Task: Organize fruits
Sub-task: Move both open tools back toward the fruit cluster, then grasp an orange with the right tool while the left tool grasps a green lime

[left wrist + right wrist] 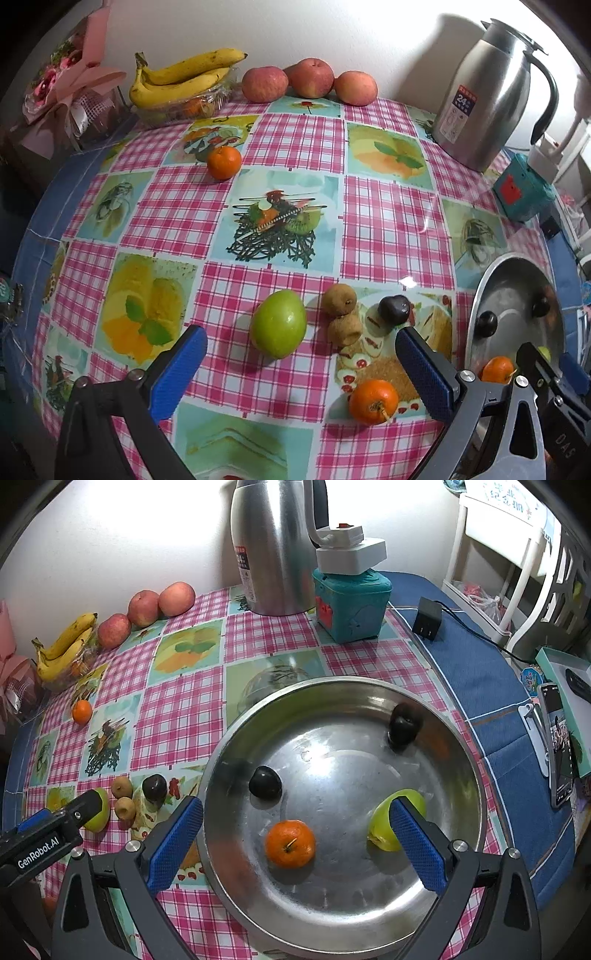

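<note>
while both fingers gape empty — bowl [369, 686]: 2 plums, 1 orange, 1 green fruit | table: 3 apples [310, 83]

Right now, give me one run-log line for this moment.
left gripper: open, over green fruit on table | right gripper: open, above bowl | bowl holds: orange, green fruit, two dark fruits

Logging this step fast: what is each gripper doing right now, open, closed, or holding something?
Left gripper: open, empty, jaws spread above the green fruit on the table.
Right gripper: open, empty, over the steel bowl.
</note>
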`<state>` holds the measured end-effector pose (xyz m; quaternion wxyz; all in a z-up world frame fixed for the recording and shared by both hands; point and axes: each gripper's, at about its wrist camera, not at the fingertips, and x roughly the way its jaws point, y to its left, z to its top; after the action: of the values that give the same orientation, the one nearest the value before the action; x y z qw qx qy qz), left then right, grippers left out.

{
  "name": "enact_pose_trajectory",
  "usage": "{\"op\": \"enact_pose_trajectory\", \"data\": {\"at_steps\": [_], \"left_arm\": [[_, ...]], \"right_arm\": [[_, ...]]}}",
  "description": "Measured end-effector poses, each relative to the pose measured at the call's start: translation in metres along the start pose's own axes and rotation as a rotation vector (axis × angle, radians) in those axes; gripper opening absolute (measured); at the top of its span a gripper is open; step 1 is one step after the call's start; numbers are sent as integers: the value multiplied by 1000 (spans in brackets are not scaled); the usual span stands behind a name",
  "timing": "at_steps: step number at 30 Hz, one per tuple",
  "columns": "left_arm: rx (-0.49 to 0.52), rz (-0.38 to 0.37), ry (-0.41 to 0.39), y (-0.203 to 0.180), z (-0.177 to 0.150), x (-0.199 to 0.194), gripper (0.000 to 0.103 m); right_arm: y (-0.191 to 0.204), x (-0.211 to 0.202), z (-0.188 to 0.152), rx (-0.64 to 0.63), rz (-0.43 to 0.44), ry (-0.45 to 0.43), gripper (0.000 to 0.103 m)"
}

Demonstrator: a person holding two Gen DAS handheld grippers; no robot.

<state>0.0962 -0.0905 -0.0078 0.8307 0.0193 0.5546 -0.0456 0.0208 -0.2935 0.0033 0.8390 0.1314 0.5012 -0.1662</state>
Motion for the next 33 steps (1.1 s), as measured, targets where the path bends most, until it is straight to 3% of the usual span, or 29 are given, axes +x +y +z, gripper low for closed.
{"op": "enact_pose_trajectory", "data": {"at_steps": [14,33], "left_arm": [[99,64,-47,10,-10,-23,103],[-57,75,-13,91,-3,-17,103]], "right_arm": [[17,-5,-22,-57,-16,29,101],[82,7,-37,-171,92,106,101]]}}
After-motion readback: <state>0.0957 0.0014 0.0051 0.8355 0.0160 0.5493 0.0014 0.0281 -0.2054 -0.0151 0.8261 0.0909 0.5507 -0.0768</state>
